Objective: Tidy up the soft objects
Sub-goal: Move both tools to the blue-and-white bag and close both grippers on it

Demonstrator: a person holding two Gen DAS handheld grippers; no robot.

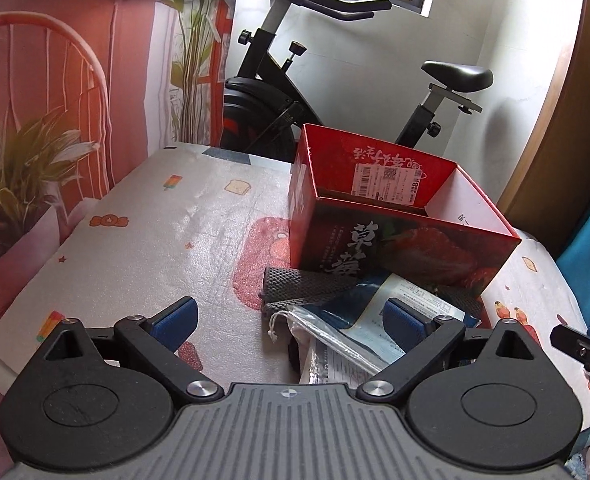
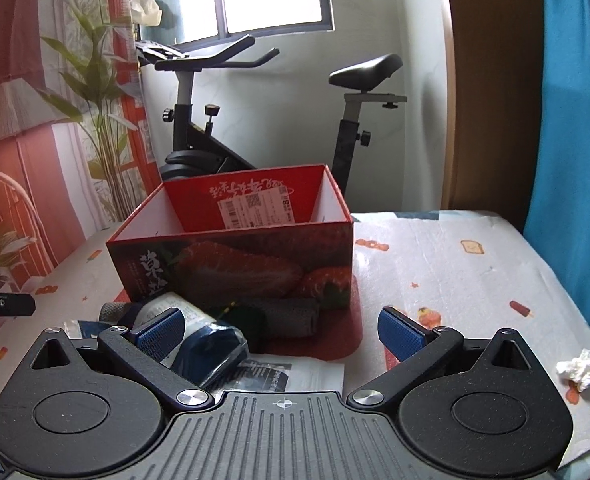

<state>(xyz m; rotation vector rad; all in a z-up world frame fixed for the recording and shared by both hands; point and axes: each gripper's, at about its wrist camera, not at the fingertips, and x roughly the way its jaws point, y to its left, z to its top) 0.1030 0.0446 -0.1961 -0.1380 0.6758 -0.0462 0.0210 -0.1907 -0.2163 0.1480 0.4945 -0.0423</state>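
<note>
An open red strawberry box (image 1: 395, 240) (image 2: 231, 260) stands on the patterned table cover (image 1: 155, 232) (image 2: 455, 272). In front of it lies a pile of soft items: a grey rolled cloth (image 1: 291, 280) (image 2: 291, 314), a blue garment in a clear bag (image 1: 371, 320) (image 2: 211, 352), and a small drawstring pouch (image 1: 283, 312). My left gripper (image 1: 291, 320) hovers open just before the pile, nothing between its blue pads. My right gripper (image 2: 281, 332) is also open, over the pile's right side, holding nothing. Its tip shows at the left wrist view's right edge (image 1: 583, 348).
An exercise bike (image 1: 335, 80) (image 2: 223, 120) stands behind the table under a window. A printed curtain (image 1: 55, 100) hangs to the left, a teal cloth (image 2: 575, 100) to the right. A crumpled white tissue (image 2: 577, 368) lies near the table's right edge.
</note>
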